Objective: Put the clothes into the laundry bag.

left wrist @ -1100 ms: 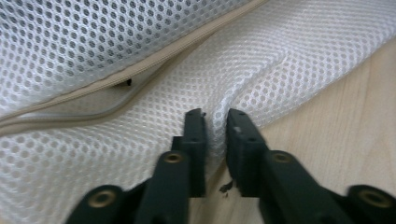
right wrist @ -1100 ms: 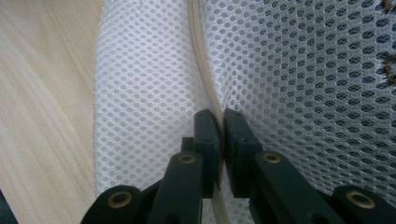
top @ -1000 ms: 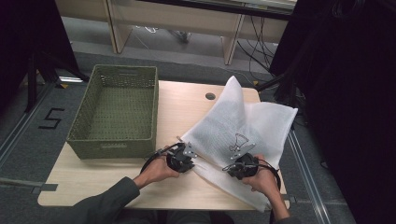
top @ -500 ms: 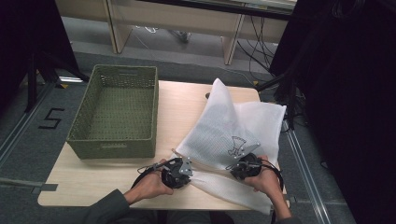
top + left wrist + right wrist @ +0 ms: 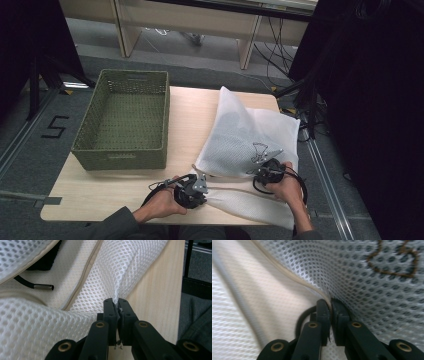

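On the table (image 5: 185, 117), the basket (image 5: 122, 120) lies left of the mesh bag (image 5: 245, 140).

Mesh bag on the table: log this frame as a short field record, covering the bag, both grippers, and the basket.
item in hand: white mesh bag, zip edge visible, lying on the right half of the table
left gripper: shut on a pinch of the bag's mesh near the table's front edge
right gripper: shut on the bag's fabric beside the zip
bag state: upper layer lifted, mouth held apart
basket: green woven, on the table's left, nothing inside
contact: bag and basket apart
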